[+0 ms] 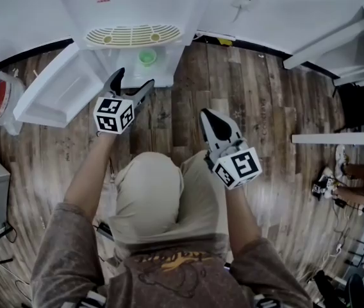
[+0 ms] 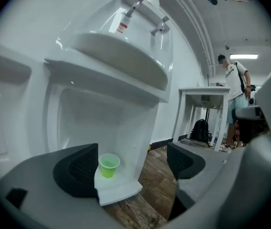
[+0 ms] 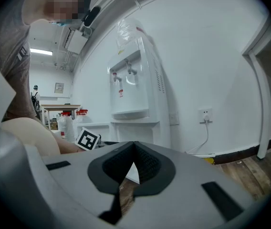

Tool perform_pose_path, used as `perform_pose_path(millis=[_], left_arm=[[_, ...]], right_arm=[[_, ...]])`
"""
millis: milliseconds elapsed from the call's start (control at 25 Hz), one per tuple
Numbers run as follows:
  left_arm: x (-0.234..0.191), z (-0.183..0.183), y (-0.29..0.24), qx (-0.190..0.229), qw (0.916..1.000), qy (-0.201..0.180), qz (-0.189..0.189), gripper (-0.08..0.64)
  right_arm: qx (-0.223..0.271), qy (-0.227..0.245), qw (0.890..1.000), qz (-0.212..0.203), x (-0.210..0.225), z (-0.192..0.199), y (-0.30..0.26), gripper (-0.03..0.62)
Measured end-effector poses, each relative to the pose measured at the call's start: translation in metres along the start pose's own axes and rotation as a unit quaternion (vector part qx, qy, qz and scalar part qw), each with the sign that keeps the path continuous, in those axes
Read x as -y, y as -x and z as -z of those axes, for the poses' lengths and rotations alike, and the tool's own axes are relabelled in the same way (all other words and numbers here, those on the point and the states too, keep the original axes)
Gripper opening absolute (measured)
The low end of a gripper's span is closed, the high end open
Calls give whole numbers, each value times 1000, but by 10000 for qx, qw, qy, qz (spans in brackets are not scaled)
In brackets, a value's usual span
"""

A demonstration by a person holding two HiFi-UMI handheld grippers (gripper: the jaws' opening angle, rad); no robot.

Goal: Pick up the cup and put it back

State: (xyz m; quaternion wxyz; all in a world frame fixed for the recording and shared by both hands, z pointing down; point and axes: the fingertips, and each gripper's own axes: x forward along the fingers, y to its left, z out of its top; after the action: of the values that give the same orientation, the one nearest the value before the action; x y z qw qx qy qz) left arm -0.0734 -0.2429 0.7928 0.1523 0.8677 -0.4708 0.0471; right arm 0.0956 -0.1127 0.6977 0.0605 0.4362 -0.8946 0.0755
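Cup (image 1: 147, 57) stands upright on the water dispenser (image 1: 137, 5), on its lower ledge (image 2: 119, 190), ungripped. Left hand-held gripper (image 1: 134, 79), jaws wide and empty, hovers near the dispenser. Right hand-held gripper (image 1: 209, 117), pinched together and empty, sits farther from it. Awaiting pickup or already returned: cannot tell.

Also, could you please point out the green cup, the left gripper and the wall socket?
green cup (image 2: 108, 168), left gripper view, its side wall.
left gripper (image 1: 135, 77), head view, midway between its open fingertips.
wall socket (image 3: 205, 114), right gripper view, its face plate.
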Motion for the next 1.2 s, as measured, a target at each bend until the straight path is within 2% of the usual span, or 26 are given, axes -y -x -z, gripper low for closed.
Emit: perform_pose_path(millis=[520,680,1000,1200], left_arm=[[-42,55,-84,-445,9985,-233,-235,430],[-55,71,-107,-553,9967,-386,-449,430],[-75,106,-141,-874,9937,-363,-601,430],[-81,115,-159,-897,9929,-358,-697,426]], right_arm=[[114,-224,9989,400,18,-4,20,2],[57,-213,9985,498,23,-2,24,2],[-5,-292,9978,588,29,5,25,2],[-56,-241,9975,669,35,8,26,2]])
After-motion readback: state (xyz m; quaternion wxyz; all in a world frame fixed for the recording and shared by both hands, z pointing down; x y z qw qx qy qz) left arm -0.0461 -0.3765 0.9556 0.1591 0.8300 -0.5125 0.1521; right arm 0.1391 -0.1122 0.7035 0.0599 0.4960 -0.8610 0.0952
